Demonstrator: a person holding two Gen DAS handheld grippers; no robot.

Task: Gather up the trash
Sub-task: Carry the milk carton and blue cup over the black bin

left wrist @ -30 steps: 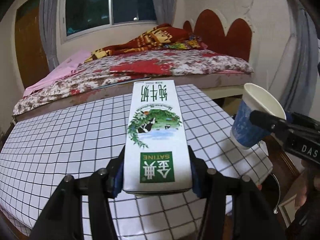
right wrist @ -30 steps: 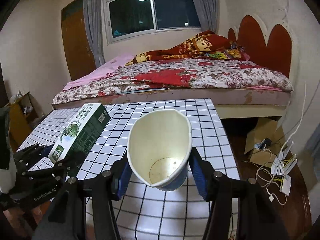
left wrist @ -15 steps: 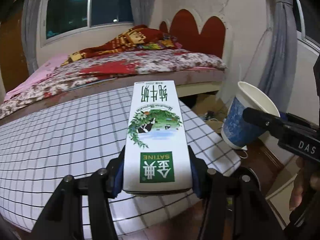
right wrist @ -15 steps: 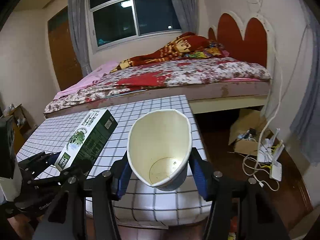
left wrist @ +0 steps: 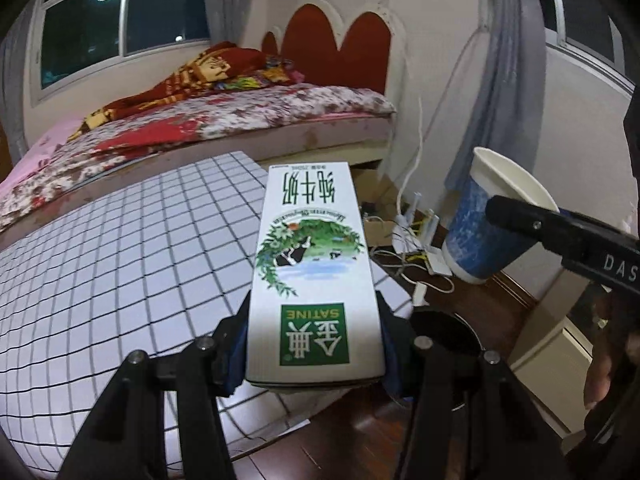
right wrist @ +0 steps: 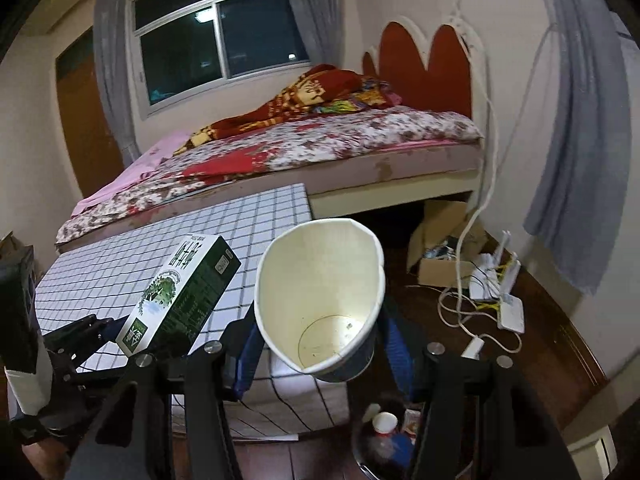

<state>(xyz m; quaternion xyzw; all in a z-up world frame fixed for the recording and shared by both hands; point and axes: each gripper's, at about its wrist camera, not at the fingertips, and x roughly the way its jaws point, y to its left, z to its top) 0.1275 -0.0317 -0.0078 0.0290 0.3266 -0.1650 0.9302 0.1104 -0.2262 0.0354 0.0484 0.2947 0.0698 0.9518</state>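
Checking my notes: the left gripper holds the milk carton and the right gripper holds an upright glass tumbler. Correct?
Not quite. The left gripper does hold the milk carton, but the right gripper holds a tilted paper cup, not a glass tumbler, as the right wrist view shows.

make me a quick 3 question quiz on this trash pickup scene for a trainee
1. Multiple choice: what does the left gripper hold? A) a milk carton B) a glass bottle C) a folded towel
2. True or false: the paper cup in the right gripper is full of liquid.
3. Short answer: where is the trash bin relative to the checked table?

Key
1. A. The pads clamp the sides of the white and green milk carton.
2. False. The cup looks empty, with only faint residue on its bottom, and its rim is squeezed out of round.
3. On the floor beside the table's corner, below the right gripper, with a small cup and other rubbish already inside.
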